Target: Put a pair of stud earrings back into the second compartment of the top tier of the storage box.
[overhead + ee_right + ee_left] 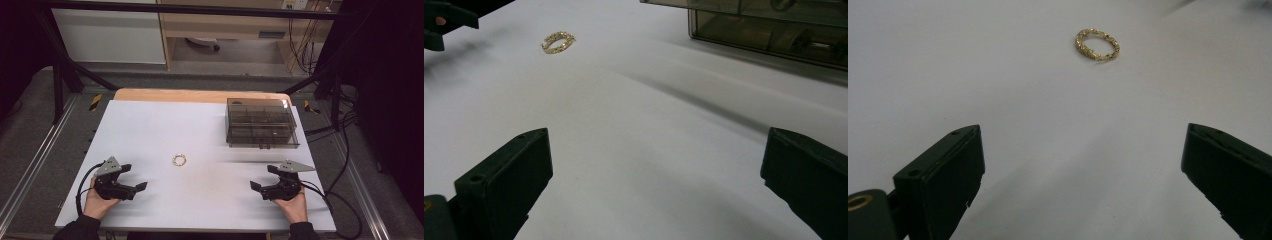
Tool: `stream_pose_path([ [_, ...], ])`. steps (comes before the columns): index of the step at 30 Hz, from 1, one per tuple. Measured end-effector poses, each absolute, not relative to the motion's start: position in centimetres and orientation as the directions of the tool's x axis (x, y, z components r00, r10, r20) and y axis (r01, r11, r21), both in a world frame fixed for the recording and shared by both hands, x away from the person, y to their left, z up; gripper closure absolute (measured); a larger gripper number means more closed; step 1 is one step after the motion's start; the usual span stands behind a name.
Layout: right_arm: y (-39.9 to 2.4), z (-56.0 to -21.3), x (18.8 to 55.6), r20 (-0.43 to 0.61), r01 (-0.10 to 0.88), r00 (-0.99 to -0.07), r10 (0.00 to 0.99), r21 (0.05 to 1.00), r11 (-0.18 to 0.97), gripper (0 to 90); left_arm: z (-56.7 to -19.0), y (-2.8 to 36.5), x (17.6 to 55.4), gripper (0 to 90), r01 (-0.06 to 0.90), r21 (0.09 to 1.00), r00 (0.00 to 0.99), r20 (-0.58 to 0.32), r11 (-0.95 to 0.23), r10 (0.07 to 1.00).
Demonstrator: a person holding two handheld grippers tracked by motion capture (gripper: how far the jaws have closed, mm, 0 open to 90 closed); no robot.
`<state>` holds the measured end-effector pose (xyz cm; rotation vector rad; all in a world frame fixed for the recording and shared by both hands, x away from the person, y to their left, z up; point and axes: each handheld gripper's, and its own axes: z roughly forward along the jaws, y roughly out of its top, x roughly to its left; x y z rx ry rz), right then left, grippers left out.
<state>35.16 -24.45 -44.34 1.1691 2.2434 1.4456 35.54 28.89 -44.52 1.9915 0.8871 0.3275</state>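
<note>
A small gold chain bracelet (179,160) lies in a loop on the white table sheet (150,130), near the middle. It shows ahead of the open jaws in the left gripper view (1097,45) and far off to the left in the right gripper view (558,41). My left gripper (133,177) rests at the front left, open and holding nothing, a hand's width left of and nearer than the bracelet. At the front right my right gripper (264,177) is also open, with bare sheet between its jaws.
A smoky clear plastic organiser box (261,129) with compartments and a closed lid stands at the back right; its front shows in the right gripper view (769,30). A black frame and cables surround the table. The other gripper's tip (444,17) appears top left in the right gripper view.
</note>
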Motion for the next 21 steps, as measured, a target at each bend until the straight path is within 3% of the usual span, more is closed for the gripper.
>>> stream_pose_path([
  [21,-19.2,-43.3,36.5,0.199,0.481,-0.692,0.694,0.844,0.237,1.6,-44.5,28.9,35.6,3.6,0.460,0.822,0.705,-0.109,-0.335,0.701],
])
